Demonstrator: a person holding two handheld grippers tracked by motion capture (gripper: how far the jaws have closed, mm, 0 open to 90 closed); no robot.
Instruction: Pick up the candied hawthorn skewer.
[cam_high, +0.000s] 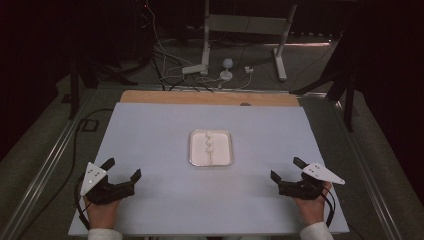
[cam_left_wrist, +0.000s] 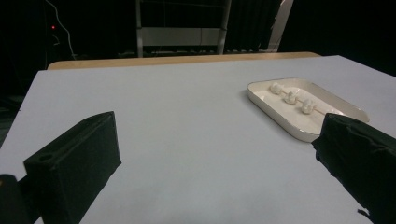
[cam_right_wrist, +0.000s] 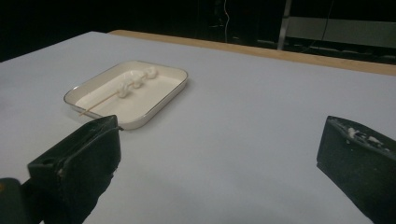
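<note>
A white rectangular tray (cam_high: 224, 155) lies at the middle of the pale table (cam_high: 150, 135). On it rests a thin wooden skewer (cam_high: 210, 148) threaded with three white lumps, running along the tray's length. The same tray (cam_left_wrist: 280, 116) and skewer (cam_left_wrist: 294, 99) sit to the right in the left gripper view, and the tray (cam_right_wrist: 154, 105) with its skewer (cam_right_wrist: 122, 89) sits to the left in the right gripper view. My left gripper (cam_high: 122, 169) rests open near the front left corner, holding nothing. My right gripper (cam_high: 287, 169) rests open near the front right, also empty, with white crumbs on one pad (cam_right_wrist: 362, 135).
A wooden strip (cam_high: 210, 98) borders the table's far edge. Beyond it, on the floor, stand white metal frame legs (cam_high: 280, 50) and loose cables (cam_high: 170, 65). Dark stands flank both sides. Bare table surface surrounds the tray on all sides.
</note>
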